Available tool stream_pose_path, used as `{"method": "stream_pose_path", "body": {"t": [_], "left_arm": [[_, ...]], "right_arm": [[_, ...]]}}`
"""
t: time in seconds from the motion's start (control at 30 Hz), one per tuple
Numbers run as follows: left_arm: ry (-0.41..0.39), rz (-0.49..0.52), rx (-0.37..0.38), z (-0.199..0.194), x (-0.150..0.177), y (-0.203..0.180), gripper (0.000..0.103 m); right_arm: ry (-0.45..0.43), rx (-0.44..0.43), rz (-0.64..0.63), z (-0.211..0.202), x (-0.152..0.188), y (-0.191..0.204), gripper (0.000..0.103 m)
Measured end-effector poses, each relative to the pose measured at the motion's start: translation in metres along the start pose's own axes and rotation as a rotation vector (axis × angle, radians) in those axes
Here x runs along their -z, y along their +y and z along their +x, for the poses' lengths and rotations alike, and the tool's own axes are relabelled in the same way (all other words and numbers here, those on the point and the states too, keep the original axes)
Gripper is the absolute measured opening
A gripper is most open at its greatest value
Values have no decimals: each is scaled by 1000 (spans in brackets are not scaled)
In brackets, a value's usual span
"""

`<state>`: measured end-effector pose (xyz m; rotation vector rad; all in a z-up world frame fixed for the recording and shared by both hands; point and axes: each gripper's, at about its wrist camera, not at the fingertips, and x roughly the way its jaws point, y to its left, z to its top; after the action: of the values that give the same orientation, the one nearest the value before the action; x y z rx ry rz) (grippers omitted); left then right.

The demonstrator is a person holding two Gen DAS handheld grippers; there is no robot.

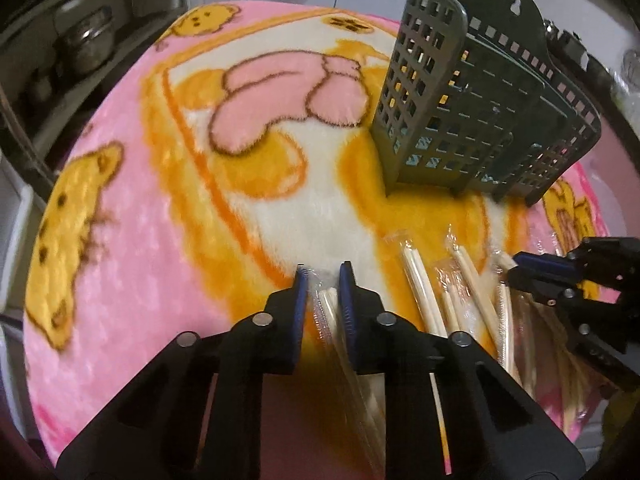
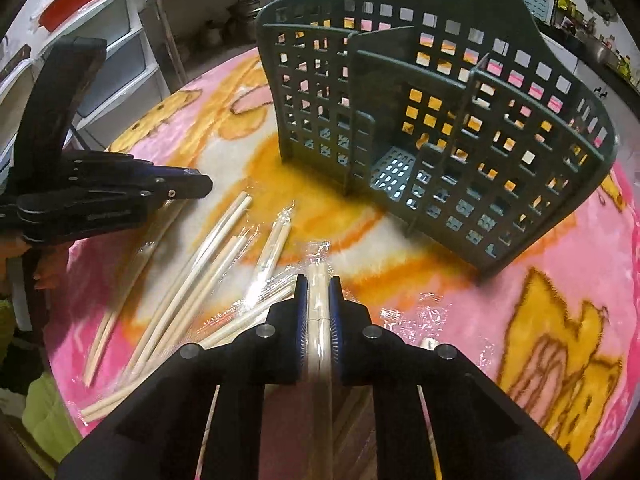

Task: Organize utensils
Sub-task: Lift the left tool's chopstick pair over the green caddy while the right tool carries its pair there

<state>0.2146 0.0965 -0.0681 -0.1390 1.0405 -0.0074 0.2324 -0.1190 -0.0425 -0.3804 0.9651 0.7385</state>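
Note:
My left gripper (image 1: 325, 270) is shut on a pair of pale chopsticks in clear wrap (image 1: 329, 300), low over the blanket. My right gripper (image 2: 318, 280) is shut on another wrapped pair (image 2: 318, 300), which runs back between its blue pads. Several more wrapped chopsticks (image 2: 208, 260) lie fanned on the blanket between the two grippers, and they show in the left wrist view as loose chopsticks (image 1: 416, 276). A grey-green slotted utensil basket (image 2: 420, 4) with dividers stands beyond them; no utensil shows in its compartments. The same basket (image 1: 492, 4) is at the upper right of the left view.
A pink and orange plush blanket (image 1: 140, 240) covers the round table. Metal pots (image 1: 84, 44) sit on a shelf at the left. White drawers (image 2: 120, 40) stand behind the table. A green sleeve (image 2: 44, 412) is at the lower left.

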Motion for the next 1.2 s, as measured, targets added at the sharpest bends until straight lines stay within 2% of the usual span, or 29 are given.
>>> {"method": "stream_pose_path", "body": {"t": [0.07, 0.2, 0.5, 0.73, 0.97, 1.0, 1.2], "left_arm": [[-10, 11, -2, -1, -3, -2, 5], [-48, 15, 30, -12, -10, -5, 4], [-235, 45, 108, -76, -30, -27, 3], [-347, 71, 150, -120, -45, -42, 3], [-425, 90, 192, -151, -58, -53, 3], [-438, 95, 195, -157, -62, -56, 3], [-499, 129, 201, -178, -74, -72, 3]], "right_arm": [[-14, -2, 3, -5, 0, -2, 11], [-66, -10, 13, -23, -2, -6, 11], [-252, -33, 49, -80, -5, -18, 11], [-386, -21, 64, -120, -16, -23, 11], [-497, -18, 86, -151, -34, -29, 10], [-517, -17, 86, -157, -37, -30, 8], [-596, 4, 85, -182, -50, -35, 6]]}}
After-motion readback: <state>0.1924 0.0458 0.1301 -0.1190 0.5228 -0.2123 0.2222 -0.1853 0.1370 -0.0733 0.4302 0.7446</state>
